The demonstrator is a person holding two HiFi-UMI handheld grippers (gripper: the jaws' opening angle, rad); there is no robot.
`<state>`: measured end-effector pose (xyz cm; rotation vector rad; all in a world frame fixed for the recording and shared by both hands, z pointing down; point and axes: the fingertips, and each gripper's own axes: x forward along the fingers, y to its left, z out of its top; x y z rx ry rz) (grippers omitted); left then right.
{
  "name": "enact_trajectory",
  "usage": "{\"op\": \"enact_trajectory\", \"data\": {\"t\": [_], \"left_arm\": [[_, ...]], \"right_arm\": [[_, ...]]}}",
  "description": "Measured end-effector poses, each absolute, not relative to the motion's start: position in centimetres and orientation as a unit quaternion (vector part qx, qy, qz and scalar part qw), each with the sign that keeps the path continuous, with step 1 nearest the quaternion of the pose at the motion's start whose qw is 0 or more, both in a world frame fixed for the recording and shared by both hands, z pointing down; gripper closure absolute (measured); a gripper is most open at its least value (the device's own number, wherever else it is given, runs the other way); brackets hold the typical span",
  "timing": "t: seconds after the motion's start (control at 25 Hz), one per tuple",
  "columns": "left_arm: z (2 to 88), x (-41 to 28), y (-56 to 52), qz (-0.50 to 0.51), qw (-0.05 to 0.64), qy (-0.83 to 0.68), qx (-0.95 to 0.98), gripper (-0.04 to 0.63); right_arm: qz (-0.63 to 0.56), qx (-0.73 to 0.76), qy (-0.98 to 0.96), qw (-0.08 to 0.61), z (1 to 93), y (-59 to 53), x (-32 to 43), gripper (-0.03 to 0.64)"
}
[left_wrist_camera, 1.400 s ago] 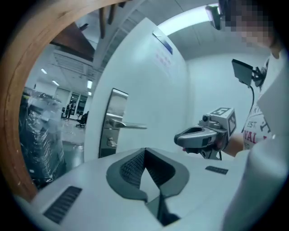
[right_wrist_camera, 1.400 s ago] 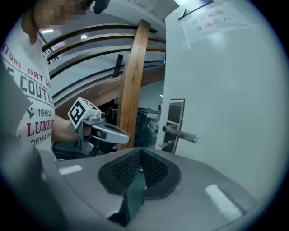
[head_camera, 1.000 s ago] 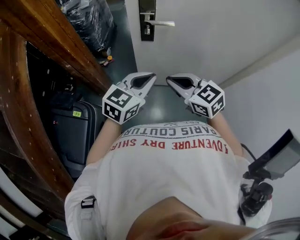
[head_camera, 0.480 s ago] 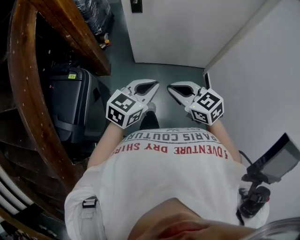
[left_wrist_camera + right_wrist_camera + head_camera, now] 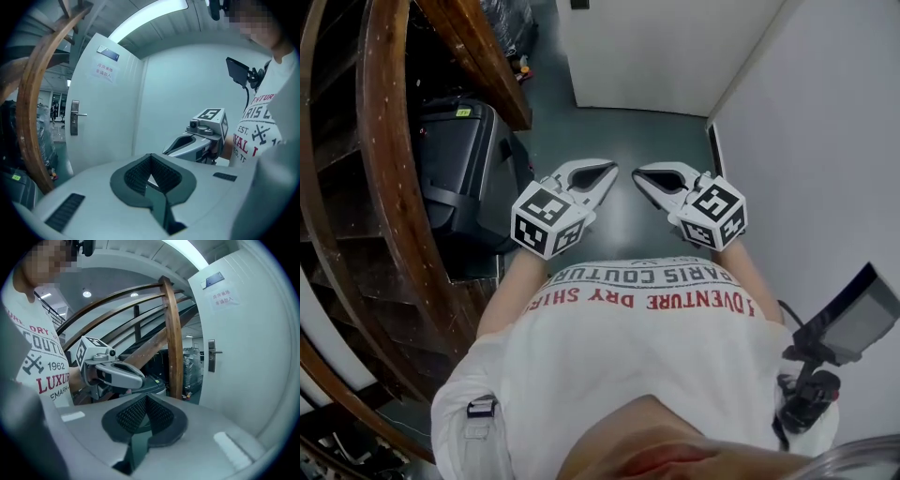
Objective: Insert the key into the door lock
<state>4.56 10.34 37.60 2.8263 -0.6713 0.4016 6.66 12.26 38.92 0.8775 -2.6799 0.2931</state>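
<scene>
Suitcase (image 5: 455, 159): black, hard-shell, closed, standing on the floor at the person's left beneath the curved wooden stair rail (image 5: 389, 169). Contents can't be seen. Black plastic-wrapped bundle (image 5: 508, 19) further along the same side, also sealed. A few small bright items (image 5: 522, 67) lie on the floor below it; too small to identify.

Left gripper (image 5: 609, 168): jaws together, pads meeting at the tip, nothing between them. Right gripper (image 5: 637, 172): same, jaws closed and empty. Both held side by side at chest height, tips near each other but apart, pointing toward the door (image 5: 666, 56).

Door lock (image 5: 74, 117): dark plate with lever handle on the white door, well ahead of both grippers. The door is closed, with a paper notice (image 5: 105, 72) high on it.

Floor (image 5: 619, 131): a bare grey strip between grippers and door. Passage bounded by a white wall (image 5: 825, 141) close on the right and by the stair timber and suitcase on the left.
</scene>
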Motion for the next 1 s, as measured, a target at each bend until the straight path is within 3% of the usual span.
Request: {"op": "enact_trajectory", "data": {"t": [0.44,1.0], "left_arm": [[37.1,-3.3,21.8,0.153,0.065,-0.205,0.965,0.594],[35.2,-8.6,24.0,0.134,0.073,-0.207,0.966,0.594]], "right_arm": [[0.082,0.345,-0.926,0.132,37.9,22.2,-1.3,0.615],[0.067,0.359,-0.921,0.138,36.1,24.4,-6.2,0.615]]}}
